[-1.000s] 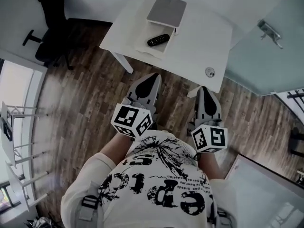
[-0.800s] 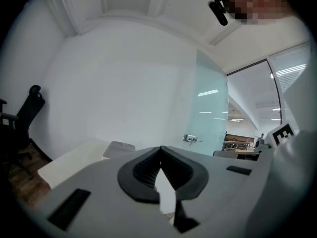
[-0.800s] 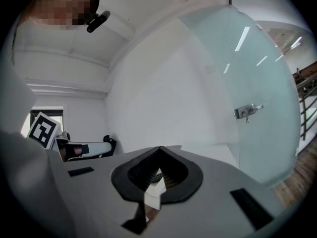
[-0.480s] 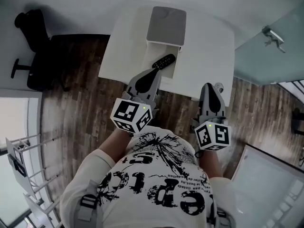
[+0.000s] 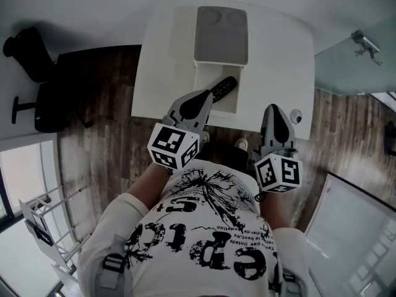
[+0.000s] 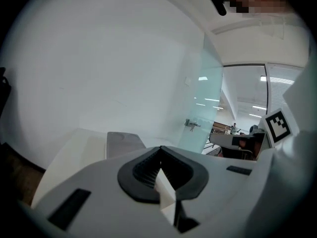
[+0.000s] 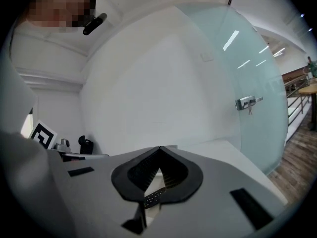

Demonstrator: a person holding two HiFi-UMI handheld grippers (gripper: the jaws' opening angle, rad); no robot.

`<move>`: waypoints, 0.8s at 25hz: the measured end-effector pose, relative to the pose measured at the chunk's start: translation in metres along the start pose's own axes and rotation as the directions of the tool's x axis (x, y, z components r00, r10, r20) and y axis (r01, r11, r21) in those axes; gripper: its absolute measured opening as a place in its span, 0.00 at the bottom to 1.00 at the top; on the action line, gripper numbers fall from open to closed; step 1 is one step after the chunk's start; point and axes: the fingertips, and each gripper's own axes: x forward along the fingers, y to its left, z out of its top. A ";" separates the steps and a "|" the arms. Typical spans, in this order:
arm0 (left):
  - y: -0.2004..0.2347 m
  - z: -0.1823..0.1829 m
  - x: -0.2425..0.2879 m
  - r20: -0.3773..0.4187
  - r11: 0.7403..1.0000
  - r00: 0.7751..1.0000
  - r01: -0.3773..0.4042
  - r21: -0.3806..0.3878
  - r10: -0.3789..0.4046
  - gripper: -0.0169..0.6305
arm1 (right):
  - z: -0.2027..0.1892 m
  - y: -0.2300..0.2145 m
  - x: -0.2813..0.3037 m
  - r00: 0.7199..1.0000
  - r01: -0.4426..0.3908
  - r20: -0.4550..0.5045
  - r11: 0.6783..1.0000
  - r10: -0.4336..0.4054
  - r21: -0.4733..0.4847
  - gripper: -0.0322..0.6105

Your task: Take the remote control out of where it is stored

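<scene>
Grippers at table (image 5: 164,54) edge, both empty.
Left gripper (image 5: 208,95) and right gripper (image 5: 271,108): fingers clenched shut. Remote control (image 5: 224,88) lies in open white box (image 5: 204,79), near left gripper.

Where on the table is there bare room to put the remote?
Bare: table left of the box, and the strip right of the lid. Crowded: near edge, with left gripper, right gripper and a small round thing.

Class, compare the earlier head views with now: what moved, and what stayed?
Both the left hand-held gripper and the right hand-held gripper moved forward to the table. The left now overlaps its near edge, close to the remote control. Nothing was gripped. Both stay shut, and the remote control stays in its open tray.
</scene>
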 end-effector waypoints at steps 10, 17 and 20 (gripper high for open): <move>0.019 -0.038 0.055 -0.120 0.991 0.984 -0.131 0.013 0.132 0.04 | -0.008 -0.040 0.066 0.991 -0.091 -0.098 0.996 0.093 0.026 0.04; 0.022 -0.081 0.076 -0.292 0.990 0.946 -0.128 0.064 0.141 0.04 | -0.024 -0.043 0.097 0.966 -0.176 -0.183 0.983 0.183 0.055 0.04; 0.027 -0.089 0.086 -0.344 0.990 0.929 -0.111 0.085 0.134 0.04 | -0.036 -0.044 0.105 0.952 -0.196 -0.227 0.979 0.205 0.061 0.04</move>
